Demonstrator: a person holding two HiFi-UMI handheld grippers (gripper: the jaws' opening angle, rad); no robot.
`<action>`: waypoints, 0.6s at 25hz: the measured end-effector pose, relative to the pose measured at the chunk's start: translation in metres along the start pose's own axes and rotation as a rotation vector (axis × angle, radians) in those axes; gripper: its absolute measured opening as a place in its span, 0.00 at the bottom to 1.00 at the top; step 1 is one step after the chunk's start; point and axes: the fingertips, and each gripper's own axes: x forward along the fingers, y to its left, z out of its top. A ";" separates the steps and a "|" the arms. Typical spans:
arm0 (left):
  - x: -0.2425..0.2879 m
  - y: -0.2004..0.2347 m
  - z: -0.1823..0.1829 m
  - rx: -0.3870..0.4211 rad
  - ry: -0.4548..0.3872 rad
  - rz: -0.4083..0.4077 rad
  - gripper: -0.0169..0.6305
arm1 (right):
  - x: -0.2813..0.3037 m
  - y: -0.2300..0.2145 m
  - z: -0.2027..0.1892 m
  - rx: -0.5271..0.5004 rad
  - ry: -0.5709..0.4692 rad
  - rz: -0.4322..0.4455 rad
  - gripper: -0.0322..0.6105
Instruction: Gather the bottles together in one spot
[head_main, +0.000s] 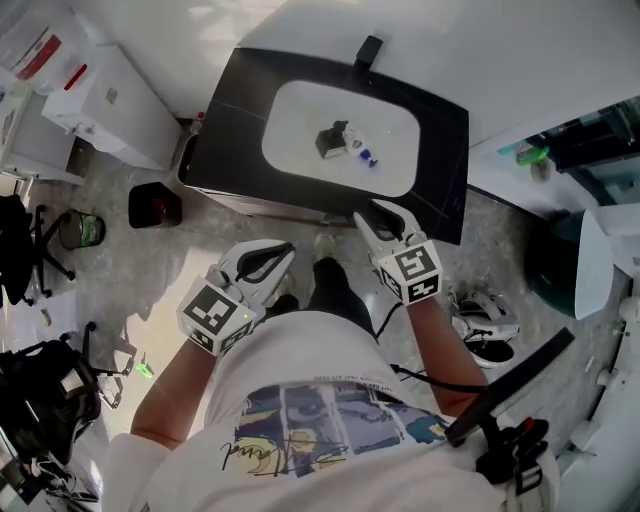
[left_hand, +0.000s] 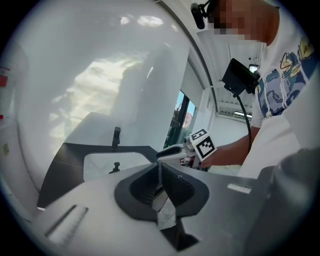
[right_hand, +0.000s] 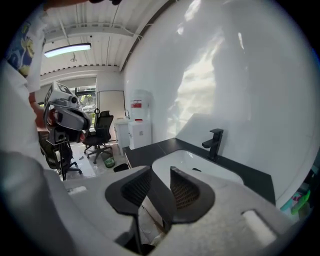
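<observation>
The bottles (head_main: 345, 140) lie in the sink basin (head_main: 300, 115) at upper centre, above both grippers. The right gripper (head_main: 375, 212), jaws parted and empty, is nearer. The left gripper (head_main: 275, 255) is pinched closed.

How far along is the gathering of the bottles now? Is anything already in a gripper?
Done: a few small items lie close together in the sink; whether they are bottles is unclear. In hand: nothing; the left gripper is shut and empty, the right gripper open and empty. Left: any picking up, as both grippers are short of the basin.
</observation>
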 end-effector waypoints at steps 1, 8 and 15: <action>0.003 0.004 0.004 -0.002 -0.008 0.008 0.06 | 0.012 -0.008 0.001 0.003 0.000 0.004 0.23; 0.015 0.035 0.038 -0.006 -0.039 0.118 0.06 | 0.089 -0.066 -0.001 -0.015 0.039 0.045 0.28; 0.045 0.061 0.058 -0.030 -0.029 0.201 0.06 | 0.153 -0.116 -0.027 0.013 0.099 0.111 0.41</action>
